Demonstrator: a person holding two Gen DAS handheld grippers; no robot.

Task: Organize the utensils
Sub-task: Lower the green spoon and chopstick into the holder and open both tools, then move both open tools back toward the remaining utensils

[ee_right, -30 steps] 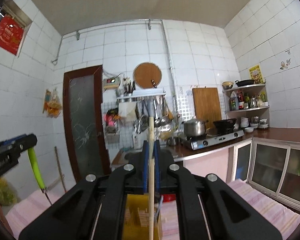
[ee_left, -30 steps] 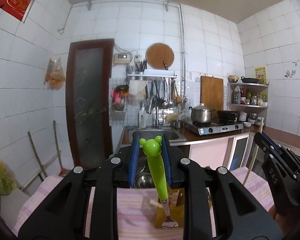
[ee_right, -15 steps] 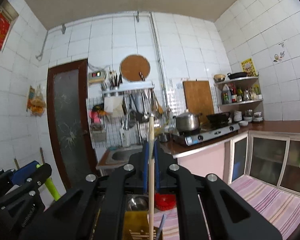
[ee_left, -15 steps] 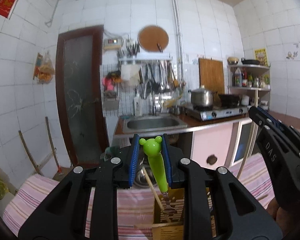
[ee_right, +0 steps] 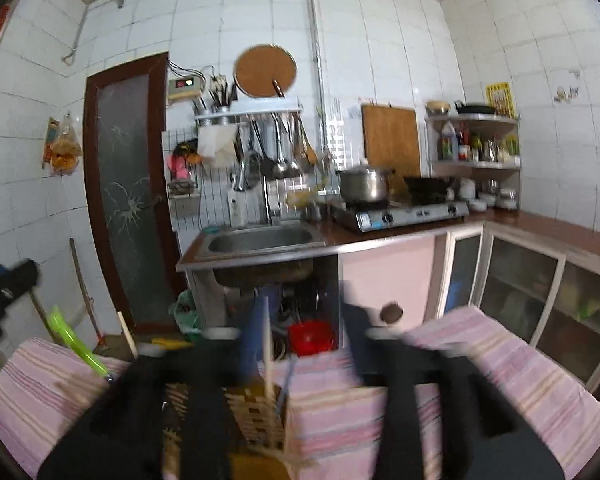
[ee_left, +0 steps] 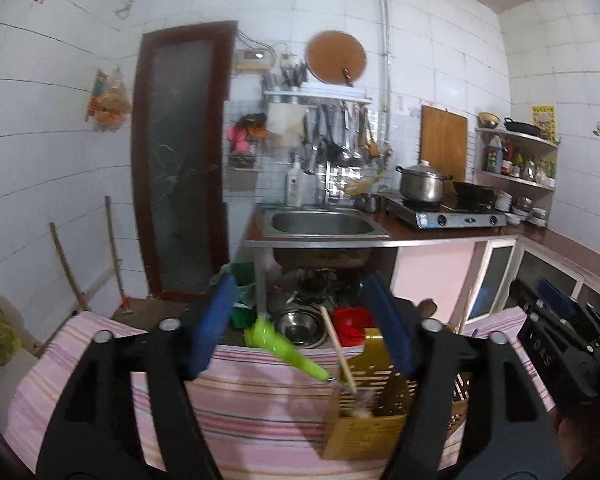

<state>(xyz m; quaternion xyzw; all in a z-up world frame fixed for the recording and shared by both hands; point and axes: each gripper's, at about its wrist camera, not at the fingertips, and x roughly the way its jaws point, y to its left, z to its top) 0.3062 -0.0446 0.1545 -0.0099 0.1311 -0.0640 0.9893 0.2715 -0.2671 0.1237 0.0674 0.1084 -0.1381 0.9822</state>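
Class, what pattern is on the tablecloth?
Pink stripes on the tablecloth; clearest in the left wrist view.

Holder [ee_left: 364, 420] on striped tablecloth [ee_left: 260, 412]

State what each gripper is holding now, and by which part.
Nothing: left gripper and right gripper are open; the green fork leans in the yellow holder.

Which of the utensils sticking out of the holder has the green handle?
The fork, leaning left out of the golden utensil holder. The chopstick beside it is plain wood and stands steeper.
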